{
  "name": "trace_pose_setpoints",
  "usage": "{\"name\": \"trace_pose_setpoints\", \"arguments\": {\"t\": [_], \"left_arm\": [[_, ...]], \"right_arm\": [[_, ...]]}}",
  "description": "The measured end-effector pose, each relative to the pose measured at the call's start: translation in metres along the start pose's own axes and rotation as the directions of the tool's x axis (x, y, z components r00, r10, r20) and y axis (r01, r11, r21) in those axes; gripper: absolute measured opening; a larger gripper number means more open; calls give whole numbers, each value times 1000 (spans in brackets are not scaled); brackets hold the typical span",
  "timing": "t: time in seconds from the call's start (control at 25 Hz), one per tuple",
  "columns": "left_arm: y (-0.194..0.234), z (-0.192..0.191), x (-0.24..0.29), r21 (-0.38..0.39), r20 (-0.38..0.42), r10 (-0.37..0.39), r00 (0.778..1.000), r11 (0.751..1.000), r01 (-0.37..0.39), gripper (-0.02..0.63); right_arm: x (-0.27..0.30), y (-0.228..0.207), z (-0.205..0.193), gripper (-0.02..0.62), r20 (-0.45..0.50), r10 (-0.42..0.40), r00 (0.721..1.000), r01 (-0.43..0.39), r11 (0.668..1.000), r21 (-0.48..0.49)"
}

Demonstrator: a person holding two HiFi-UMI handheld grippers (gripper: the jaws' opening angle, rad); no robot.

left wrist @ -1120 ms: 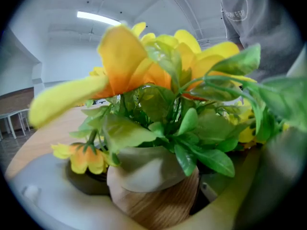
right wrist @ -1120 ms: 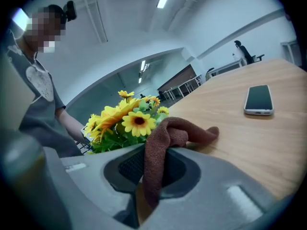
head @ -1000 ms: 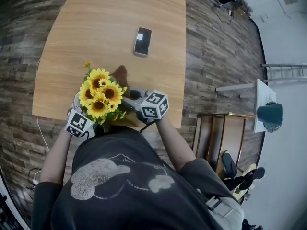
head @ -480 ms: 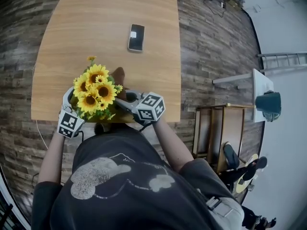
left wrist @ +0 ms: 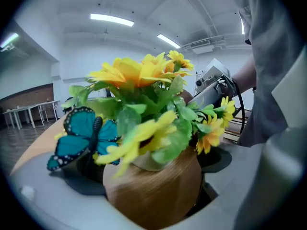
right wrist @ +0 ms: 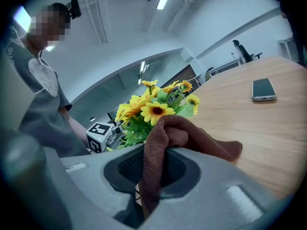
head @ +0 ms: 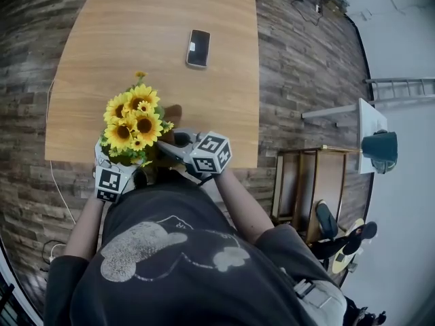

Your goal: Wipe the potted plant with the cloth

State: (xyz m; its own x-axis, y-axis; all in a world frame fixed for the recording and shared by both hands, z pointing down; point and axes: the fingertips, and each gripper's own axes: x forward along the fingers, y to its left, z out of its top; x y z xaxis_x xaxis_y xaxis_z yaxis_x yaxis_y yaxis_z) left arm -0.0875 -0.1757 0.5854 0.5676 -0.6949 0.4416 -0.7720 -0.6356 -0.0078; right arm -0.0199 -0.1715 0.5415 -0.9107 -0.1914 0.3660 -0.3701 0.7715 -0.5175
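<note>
Potted plant point(head: 136, 117) at the table's point(head: 170, 19) near edge, left gripper point(head: 124, 163) jaws just opened, loosely flanking its pot, right gripper point(head: 178, 145) clamping the brown cloth point(right wrist: 177, 133) beside the flowers.

- A light wooden table point(head: 149, 32) is standing on a dark plank floor point(head: 306, 60).
- A phone point(head: 198, 48) is lying flat on it — toward the far side.
- The potted plant point(head: 132, 117) is sitting at the near edge — well apart from the phone.

Potted plant point(head: 134, 119), phone point(head: 198, 48) on open tabletop point(head: 136, 26)
</note>
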Motion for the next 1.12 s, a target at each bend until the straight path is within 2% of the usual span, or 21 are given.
{"name": "trace_pose_setpoints", "arguments": {"t": [0.24, 0.52, 0.68, 0.8, 0.88, 1.12], "left_arm": [[0, 8, 5, -5, 20, 74, 997, 997, -74, 624], [2, 18, 18, -131, -11, 174, 985, 976, -174, 624], [3, 25, 31, -169, -12, 203, 979, 965, -202, 620], [4, 27, 34, -175, -18, 226, 974, 958, -226, 564], [6, 27, 35, -165, -26, 239, 971, 957, -240, 494], [9, 30, 38, -154, -23, 238, 971, 959, -239, 480]], "right_arm": [[5, 17, -3, 52, -17, 49, 999, -49, 999, -18], [-44, -20, 0, 52, 75, -91, 993, 86, 995, 58], [-47, -45, 13, 52, 88, -165, 982, 163, 986, 30], [-40, -56, 28, 52, 101, -174, 980, 174, 985, 4], [-35, -63, 39, 52, 102, -171, 980, 174, 985, -19], [-26, -88, 71, 52, 111, -176, 978, 183, 981, -61]]}}
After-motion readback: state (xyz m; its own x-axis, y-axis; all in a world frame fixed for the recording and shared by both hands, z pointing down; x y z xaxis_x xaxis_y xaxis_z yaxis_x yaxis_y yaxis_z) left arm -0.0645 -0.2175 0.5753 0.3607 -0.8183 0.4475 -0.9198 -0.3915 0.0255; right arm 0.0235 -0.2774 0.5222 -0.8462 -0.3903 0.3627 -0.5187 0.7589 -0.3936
